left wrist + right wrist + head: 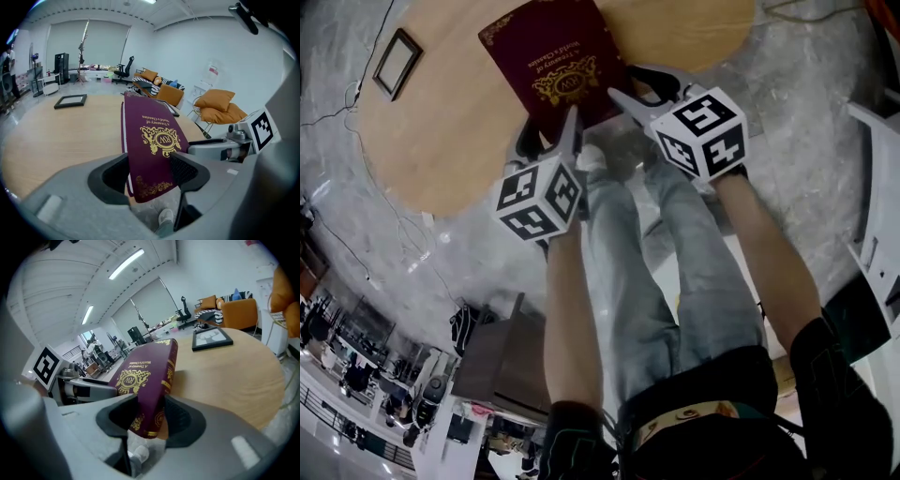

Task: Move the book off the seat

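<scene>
Head view, bottom to top: a person's legs filled the lower centre, both forearms reaching up the frame. At mid-frame the left gripper and the right gripper each clamped a near corner of the book. In the left gripper view the pads pressed on the maroon cover. In the right gripper view the jaws gripped the book by its spine edge. The book sat at upper centre, tilted, with its far end over the round table and its near end past the table's rim. Whether it touched the tabletop could not be told. A frame lay on the table at upper left, well apart from the book.
</scene>
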`<move>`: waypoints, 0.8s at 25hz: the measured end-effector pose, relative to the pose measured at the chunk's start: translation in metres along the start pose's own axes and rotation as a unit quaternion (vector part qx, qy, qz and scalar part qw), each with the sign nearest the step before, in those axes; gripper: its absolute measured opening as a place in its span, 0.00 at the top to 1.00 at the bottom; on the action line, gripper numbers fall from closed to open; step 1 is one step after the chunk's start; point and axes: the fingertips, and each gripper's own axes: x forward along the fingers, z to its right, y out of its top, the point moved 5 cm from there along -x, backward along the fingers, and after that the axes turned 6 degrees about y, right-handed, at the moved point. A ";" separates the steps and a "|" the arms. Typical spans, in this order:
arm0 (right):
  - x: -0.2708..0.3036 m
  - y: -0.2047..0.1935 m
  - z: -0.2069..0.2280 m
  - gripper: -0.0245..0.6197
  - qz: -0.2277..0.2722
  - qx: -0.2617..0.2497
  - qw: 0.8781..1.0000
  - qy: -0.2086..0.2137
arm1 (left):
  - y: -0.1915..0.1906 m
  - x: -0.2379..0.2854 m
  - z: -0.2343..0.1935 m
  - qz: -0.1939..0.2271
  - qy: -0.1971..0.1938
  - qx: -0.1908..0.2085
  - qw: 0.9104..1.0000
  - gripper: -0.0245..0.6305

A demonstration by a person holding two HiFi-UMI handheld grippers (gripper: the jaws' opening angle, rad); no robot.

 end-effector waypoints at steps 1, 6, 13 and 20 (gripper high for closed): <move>0.005 0.003 -0.001 0.70 -0.003 -0.001 1.000 0.001 | 0.002 0.000 -0.005 0.001 0.003 -0.003 1.000 0.53; 0.031 0.013 -0.011 0.70 -0.027 -0.016 1.000 -0.004 | 0.003 0.005 -0.034 0.000 -0.002 -0.024 1.000 0.53; 0.081 0.027 -0.021 0.70 -0.045 -0.046 0.998 -0.025 | 0.012 0.025 -0.082 -0.001 -0.009 -0.026 1.000 0.53; 0.110 0.041 -0.028 0.70 -0.072 -0.067 0.994 -0.054 | 0.022 0.039 -0.116 -0.028 -0.041 -0.033 0.998 0.53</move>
